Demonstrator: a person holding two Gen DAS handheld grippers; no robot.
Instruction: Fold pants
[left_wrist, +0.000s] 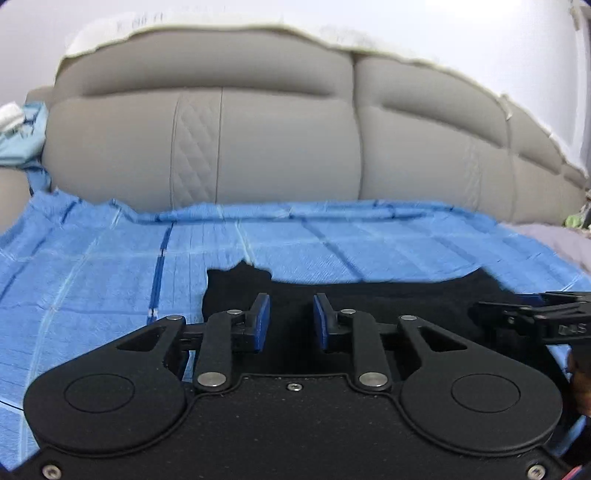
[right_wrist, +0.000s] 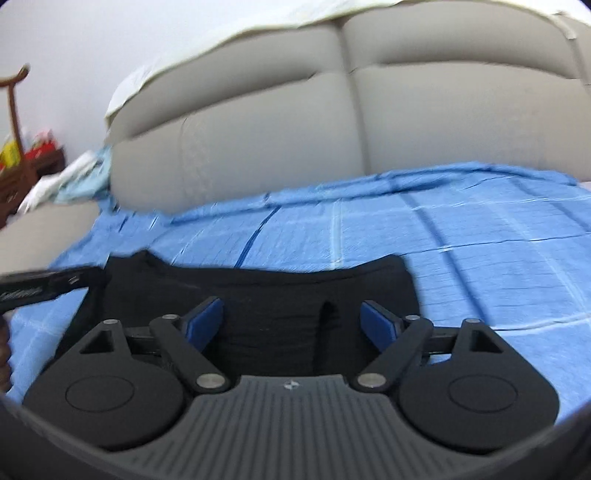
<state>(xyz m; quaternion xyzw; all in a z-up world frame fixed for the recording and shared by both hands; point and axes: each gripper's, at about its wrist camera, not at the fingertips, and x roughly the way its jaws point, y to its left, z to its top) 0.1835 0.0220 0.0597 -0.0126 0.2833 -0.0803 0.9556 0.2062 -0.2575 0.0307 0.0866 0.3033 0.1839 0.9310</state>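
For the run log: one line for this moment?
left gripper open | right gripper open | both over pants | pants on blue sheet

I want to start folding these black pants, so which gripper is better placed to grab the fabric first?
Probably the right gripper: jaws wide open with a raised fold of the black pants between them. The left gripper is open over flatter cloth.

A crinkled blue sheet with pale fold lines covers the bed up to its head edge. Behind it rises a padded grey headboard topped by white cloth. A wooden stand sits beyond the bed's left corner.
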